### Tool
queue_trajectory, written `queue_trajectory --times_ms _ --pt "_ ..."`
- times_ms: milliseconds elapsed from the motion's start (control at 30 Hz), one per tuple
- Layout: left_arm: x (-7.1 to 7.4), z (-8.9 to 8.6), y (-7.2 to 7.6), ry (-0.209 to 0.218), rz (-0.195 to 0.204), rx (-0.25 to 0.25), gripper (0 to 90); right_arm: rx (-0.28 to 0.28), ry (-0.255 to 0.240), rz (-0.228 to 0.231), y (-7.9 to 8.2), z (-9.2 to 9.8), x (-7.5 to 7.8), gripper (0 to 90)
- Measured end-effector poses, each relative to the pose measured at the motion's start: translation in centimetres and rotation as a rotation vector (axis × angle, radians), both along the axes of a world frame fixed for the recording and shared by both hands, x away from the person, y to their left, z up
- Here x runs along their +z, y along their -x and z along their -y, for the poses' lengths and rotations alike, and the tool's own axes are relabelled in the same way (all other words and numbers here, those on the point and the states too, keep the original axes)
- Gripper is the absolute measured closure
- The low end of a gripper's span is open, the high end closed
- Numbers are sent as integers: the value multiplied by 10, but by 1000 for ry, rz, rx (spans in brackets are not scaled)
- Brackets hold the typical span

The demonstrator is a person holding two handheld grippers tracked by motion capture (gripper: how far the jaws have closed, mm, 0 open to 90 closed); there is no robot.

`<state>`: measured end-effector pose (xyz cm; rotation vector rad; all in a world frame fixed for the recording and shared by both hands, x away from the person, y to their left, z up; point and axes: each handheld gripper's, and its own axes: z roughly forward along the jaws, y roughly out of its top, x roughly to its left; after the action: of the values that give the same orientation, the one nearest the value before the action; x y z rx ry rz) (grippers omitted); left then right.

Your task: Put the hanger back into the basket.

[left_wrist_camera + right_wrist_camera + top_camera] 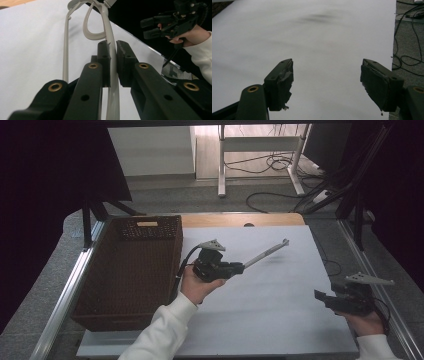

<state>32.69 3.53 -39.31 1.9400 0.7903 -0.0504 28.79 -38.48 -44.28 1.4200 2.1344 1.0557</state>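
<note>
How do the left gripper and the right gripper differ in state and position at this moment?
The left gripper has its jaws shut on a pale grey hanger; the right gripper has its jaws wide apart with nothing between them. The left one is next to the brown wicker basket, holding the hanger off the white table cover; the right one sits at the cover's right edge. Both are black, hand-held and carry a grey plate on top.
</note>
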Motion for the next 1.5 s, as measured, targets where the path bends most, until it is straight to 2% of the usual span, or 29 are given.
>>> queue_trajectory --times_ms 300,433,600,833,867,900,1133,1167,1200,1233,1267,1300,1333,1367,1500 --pt "14 -18 3 29 9 22 827 -2 -2 -3 0 0 0 271" --pt "23 -29 6 39 27 35 826 -1 0 -3 0 0 0 271" --pt "33 -49 9 47 36 62 826 1 1 -3 0 -1 0 271" --pt "38 -74 13 66 43 95 826 -1 0 -3 -1 -1 0 271" --pt "39 -83 15 73 42 111 827 -1 0 -3 -1 -1 -1 271" --pt "39 -83 15 73 42 111 826 -2 2 -3 -1 -1 -1 271" --pt "46 -117 22 101 52 151 826 -4 1 -7 -1 -1 -2 271" --pt "47 -123 24 102 55 157 826 -4 2 -6 -1 -1 -2 271" --pt "50 -136 29 108 63 176 826 -4 3 -7 -1 0 -1 271" --pt "50 -136 29 108 63 176 826 -4 3 -7 -1 0 -1 271" --pt "52 -148 34 114 74 193 826 -5 3 -7 -1 0 -2 271" --pt "52 -148 34 114 74 193 826 -5 3 -7 -1 0 -2 271" --pt "54 -161 40 124 80 216 826 -7 3 -9 -1 0 -2 271" --pt "54 -161 40 124 80 216 826 -6 5 -7 -2 0 -2 271" --pt "55 -186 48 133 91 260 826 -4 6 -10 -2 -1 -2 271"
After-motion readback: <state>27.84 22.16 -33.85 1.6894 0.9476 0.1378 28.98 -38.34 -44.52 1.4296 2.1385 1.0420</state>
